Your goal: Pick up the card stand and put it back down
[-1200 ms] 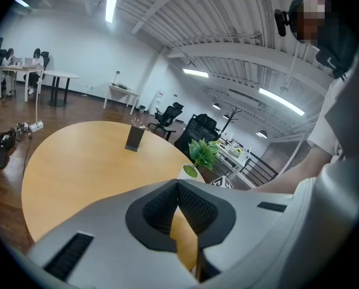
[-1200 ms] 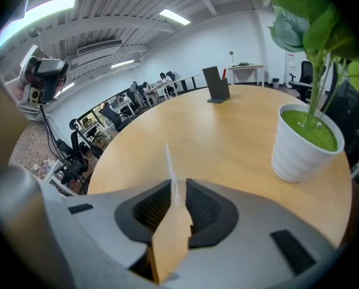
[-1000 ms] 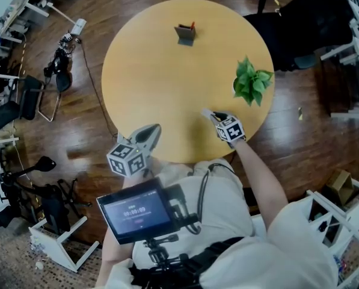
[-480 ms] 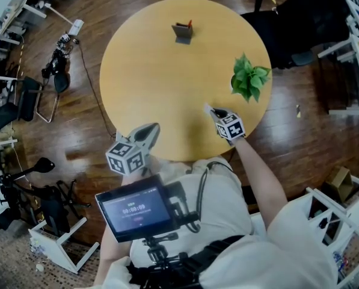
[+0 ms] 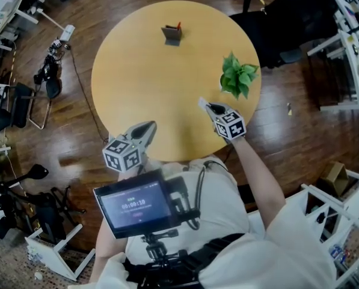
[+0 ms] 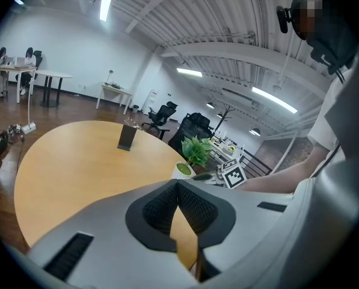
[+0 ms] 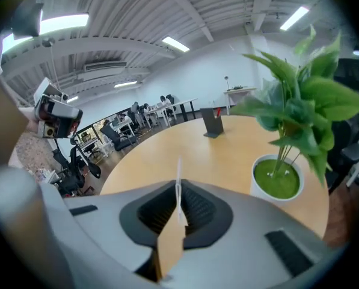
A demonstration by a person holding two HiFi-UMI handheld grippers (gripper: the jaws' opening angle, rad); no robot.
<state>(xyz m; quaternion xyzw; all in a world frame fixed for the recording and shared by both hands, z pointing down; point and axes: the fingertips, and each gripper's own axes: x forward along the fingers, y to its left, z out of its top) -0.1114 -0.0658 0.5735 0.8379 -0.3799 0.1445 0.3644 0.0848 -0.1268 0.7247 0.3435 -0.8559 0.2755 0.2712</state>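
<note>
pinches a thin white card (image 7: 178, 176) edge-on in the right tool (image 5: 208, 106), near the plant (image 5: 236, 76); holds the left tool (image 6: 178, 188) pressed together on nothing. finds the card stand (image 5: 171, 34) well apart from the plant, across the tabletop (image 5: 143, 77), something red poking from it. risks losing the card from a loose pinch, or brushing leaves and tipping the green-filled pot (image 7: 278, 179).
</note>
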